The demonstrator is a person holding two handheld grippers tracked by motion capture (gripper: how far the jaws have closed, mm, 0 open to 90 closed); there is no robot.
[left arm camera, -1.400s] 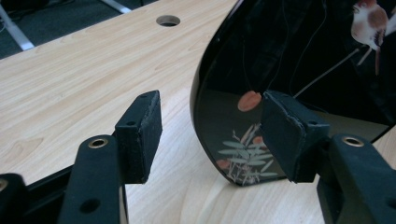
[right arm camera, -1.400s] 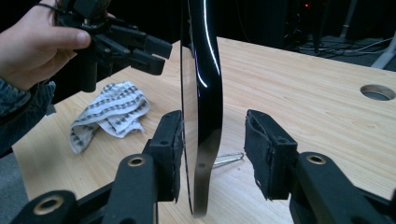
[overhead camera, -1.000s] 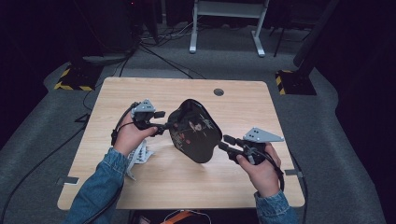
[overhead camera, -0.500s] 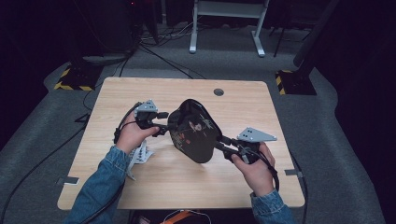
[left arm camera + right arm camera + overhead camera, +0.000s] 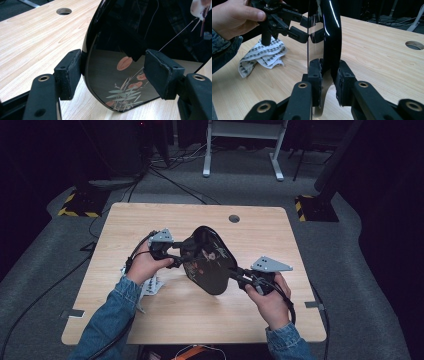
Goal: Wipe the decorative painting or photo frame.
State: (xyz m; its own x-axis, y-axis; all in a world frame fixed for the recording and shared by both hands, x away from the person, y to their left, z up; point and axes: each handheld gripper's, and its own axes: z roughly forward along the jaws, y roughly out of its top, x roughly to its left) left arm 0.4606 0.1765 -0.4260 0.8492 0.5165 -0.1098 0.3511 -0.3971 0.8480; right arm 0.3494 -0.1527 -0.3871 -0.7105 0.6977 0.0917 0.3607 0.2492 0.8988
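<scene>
We note blue denim sleeves [image 5: 107, 312] on both forearms. Each gripper [image 5: 176, 251] is matte black, with brass-ringed screw holes, squared pads, a trailing black cable (and a grey three-cornered top plate).

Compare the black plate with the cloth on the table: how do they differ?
The plate is glossy black and looks rigid; the cloth is white with a grey print and crumpled. The plate stands on edge; the cloth lies slumped on the table. Both carry a pattern.

No readable text or label, as far as visible.
</scene>
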